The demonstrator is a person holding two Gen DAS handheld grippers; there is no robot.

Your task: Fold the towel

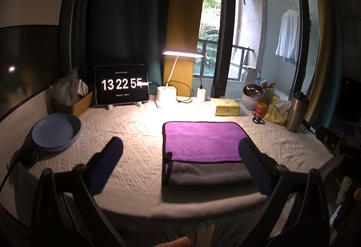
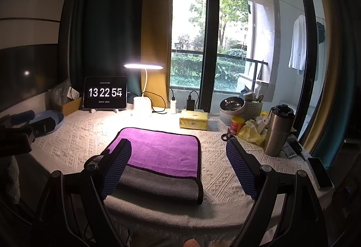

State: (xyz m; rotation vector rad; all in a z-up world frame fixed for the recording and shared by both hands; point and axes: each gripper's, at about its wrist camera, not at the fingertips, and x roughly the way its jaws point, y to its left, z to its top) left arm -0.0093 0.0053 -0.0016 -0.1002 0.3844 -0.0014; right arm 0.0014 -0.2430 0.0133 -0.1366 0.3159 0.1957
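A towel, purple on one side and grey on the other, lies folded near the table's front edge, purple layer over the grey layer. It also shows in the right wrist view. My left gripper is open and empty, held above the front edge with its right finger over the towel's right side. My right gripper is open and empty, its left finger over the towel's left side. Neither gripper touches the towel.
The table has a white textured cloth. A blue bowl sits at the left. At the back stand a clock tablet, a lit lamp and a yellow pack. A steel tumbler, a red can, scissors and a phone are at the right.
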